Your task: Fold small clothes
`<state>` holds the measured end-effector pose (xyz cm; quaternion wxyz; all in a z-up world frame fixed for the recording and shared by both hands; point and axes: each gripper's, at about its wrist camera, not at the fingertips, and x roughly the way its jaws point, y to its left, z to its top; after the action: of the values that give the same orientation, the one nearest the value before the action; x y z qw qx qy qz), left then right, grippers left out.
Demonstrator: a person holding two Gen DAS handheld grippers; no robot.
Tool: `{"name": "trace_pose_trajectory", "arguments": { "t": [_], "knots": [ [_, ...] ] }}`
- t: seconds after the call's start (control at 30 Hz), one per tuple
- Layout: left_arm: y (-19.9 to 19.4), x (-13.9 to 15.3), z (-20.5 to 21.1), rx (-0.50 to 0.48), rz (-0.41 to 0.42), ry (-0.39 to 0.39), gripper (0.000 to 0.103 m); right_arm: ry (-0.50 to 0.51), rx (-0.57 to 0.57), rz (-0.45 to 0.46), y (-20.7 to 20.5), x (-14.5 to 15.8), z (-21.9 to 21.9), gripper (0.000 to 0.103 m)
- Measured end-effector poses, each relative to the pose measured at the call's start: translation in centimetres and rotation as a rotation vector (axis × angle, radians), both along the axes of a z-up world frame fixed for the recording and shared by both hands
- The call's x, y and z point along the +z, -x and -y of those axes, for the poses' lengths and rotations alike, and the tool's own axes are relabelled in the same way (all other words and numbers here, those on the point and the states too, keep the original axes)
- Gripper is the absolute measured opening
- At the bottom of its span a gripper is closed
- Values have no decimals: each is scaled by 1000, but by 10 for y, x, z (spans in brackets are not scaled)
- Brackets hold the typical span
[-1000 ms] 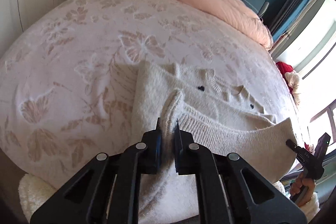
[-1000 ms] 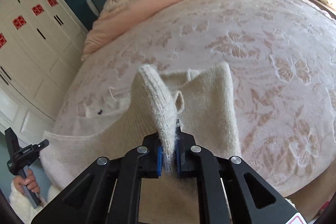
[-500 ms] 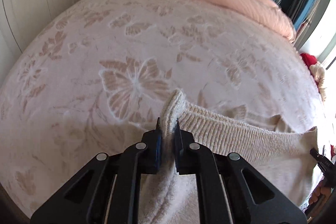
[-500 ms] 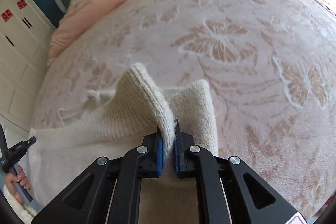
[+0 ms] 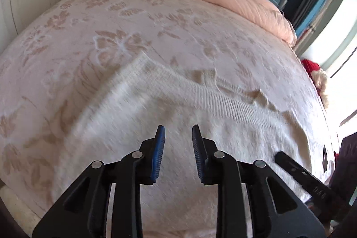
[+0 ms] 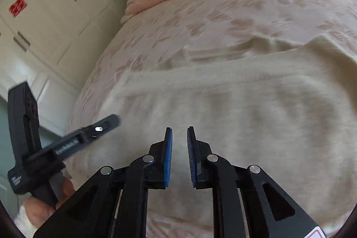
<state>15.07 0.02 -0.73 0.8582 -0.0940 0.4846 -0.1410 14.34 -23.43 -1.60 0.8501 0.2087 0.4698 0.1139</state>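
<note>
Sweater [image 5: 169,104] laid folded on bed [image 5: 67,41] | left tongs [image 5: 178,144] and right tongs [image 6: 179,144] just spread, nothing pinched | fold should be smoothed flat before next crease.

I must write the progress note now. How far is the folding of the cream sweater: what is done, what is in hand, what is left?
Done: the cream sweater lies folded over on the floral bedspread, ribbed hem on top.
In hand: nothing. The left gripper and right gripper have just been opening, with no cloth between the pads.
Left: probably another fold to make it compact; the blur hides the sleeves.
</note>
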Motion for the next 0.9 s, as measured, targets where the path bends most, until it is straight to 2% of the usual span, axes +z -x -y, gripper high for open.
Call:
{"name": "trace_pose_trajectory", "arguments": {
  "t": [0.07, 0.1, 0.13, 0.27, 0.33, 0.37, 0.4, 0.43, 0.47, 0.5, 0.53, 0.57, 0.63, 0.67, 0.7, 0.77, 0.8, 0.9],
  "knots": [
    [6, -22, 13, -17, -33, -60, 24, 19, 19, -38, -4, -15, -16, 11],
    [8, -30, 11, -10, -39, -77, 25, 19, -2, -41, -2, -19, -11, 4],
    [10, -34, 5, -6, -32, -77, 26, 21, -34, -39, 2, -19, 3, 3],
    [6, -35, -38, 67, -25, -121, 25, 108, -283, -59, 42, -19, 107, 0],
    [3, -40, -62, 78, -40, -85, 19, 75, -417, -72, 74, -26, 172, 0],
    [3, -42, -70, 78, -42, -71, 12, 74, -489, -79, 91, -26, 197, 0],
    [3, -43, -74, 78, -37, -78, 9, 96, -553, -91, 105, -25, 215, 0],
    [4, -42, -74, 84, -31, -78, 9, 77, -588, -90, 118, -24, 229, 0],
    [4, -41, -74, 95, -36, -69, 9, 90, -630, -118, 125, -23, 239, 1],
    [4, -38, -73, 112, -44, -58, 9, 96, -645, -137, 129, -20, 243, 14],
    [4, -34, -71, 122, -48, -46, 9, 89, -642, -126, 129, -14, 245, 14],
    [4, -26, -68, 129, -41, -30, 14, 87, -624, -96, 126, -6, 245, 14],
    [-1, -9, -63, 129, 9, -17, 31, 130, -569, -39, 108, 16, 240, 16],
    [-7, 0, -60, 127, 38, -26, 44, 149, -534, -12, 95, 25, 236, 28],
    [-16, 8, -56, 126, 63, -41, 55, 172, -499, 13, 78, 33, 231, 50],
    [-37, 15, -50, 131, 91, -79, 66, 221, -443, 37, 47, 37, 222, 64],
    [-50, 14, -47, 126, 92, -96, 71, 235, -416, 29, 28, 33, 218, 64],
    [-87, -8, -44, 142, 36, -160, 72, 277, -385, -77, -19, 3, 209, 64]
  ]
}}
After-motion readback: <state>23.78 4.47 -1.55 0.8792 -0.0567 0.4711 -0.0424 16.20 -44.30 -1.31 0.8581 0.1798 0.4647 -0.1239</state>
